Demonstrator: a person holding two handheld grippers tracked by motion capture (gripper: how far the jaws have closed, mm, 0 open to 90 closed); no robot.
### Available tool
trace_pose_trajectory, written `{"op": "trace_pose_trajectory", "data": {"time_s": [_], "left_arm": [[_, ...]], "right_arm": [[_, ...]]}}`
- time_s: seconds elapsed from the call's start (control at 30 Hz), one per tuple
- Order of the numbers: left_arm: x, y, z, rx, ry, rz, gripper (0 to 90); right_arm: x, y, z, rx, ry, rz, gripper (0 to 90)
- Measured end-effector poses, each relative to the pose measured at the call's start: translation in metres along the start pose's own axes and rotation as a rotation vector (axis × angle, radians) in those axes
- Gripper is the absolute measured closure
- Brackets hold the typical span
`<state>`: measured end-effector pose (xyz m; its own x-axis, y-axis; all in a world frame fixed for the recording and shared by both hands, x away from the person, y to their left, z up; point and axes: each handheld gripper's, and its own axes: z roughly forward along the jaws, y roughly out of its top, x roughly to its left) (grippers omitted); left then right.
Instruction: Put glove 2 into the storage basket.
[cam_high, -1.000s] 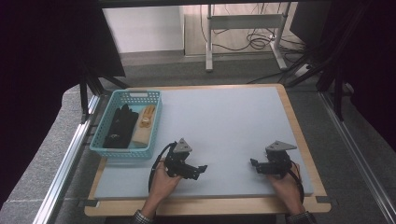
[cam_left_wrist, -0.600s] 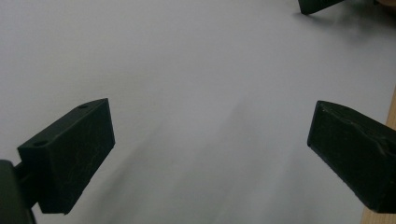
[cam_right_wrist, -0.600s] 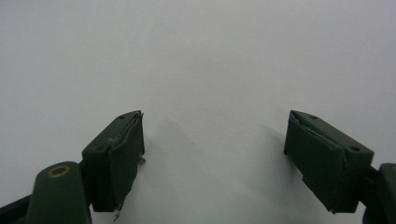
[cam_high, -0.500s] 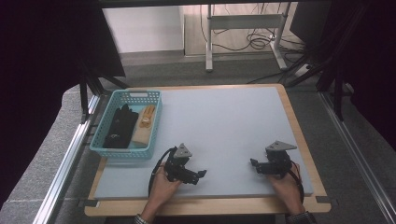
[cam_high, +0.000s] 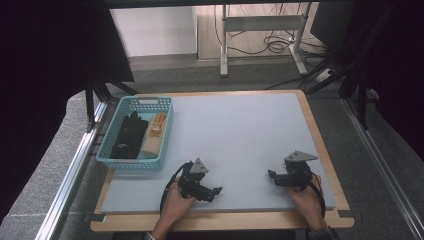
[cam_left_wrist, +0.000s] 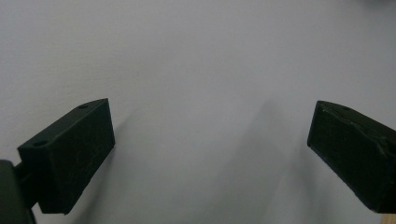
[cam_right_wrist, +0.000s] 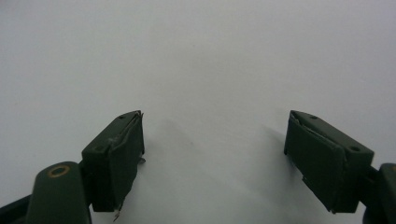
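Hands low at the near edge of the table (cam_high: 240, 135), I hold both tools over bare pale mat. Left gripper (cam_high: 214, 192) points inward toward the middle, its jaws spread wide with nothing between them, and the right gripper (cam_high: 270, 175) faces it the same way, jaws apart and empty. My guess: I'm parked here so both are free to go for the work. That work sits farther off to my left, in the blue basket (cam_high: 134, 161) against the table's left side: a black glove (cam_high: 129, 135) lies beside a tan item (cam_high: 155, 131) inside it, well apart from either gripper. Nothing readable anywhere, no labels, no brand marks that I can make out.
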<state>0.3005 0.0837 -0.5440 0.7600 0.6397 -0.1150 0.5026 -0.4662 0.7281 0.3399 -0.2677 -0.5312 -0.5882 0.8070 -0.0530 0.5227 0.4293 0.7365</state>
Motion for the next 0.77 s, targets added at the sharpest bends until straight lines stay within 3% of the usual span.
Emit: {"op": "trace_pose_trajectory", "data": {"time_s": [0.5,0.77], "left_arm": [[-0.0086,0.0019,0.0063,0.055,0.065,0.053,1.0],[-0.0086,0.0018,0.0064,0.056,0.065,0.053,1.0]], "right_arm": [[-0.0001,0.0002,0.0,0.001,0.001,0.001,19.4],[-0.0001,-0.0003,0.0001,0.0,0.002,0.002,19.3]]}}
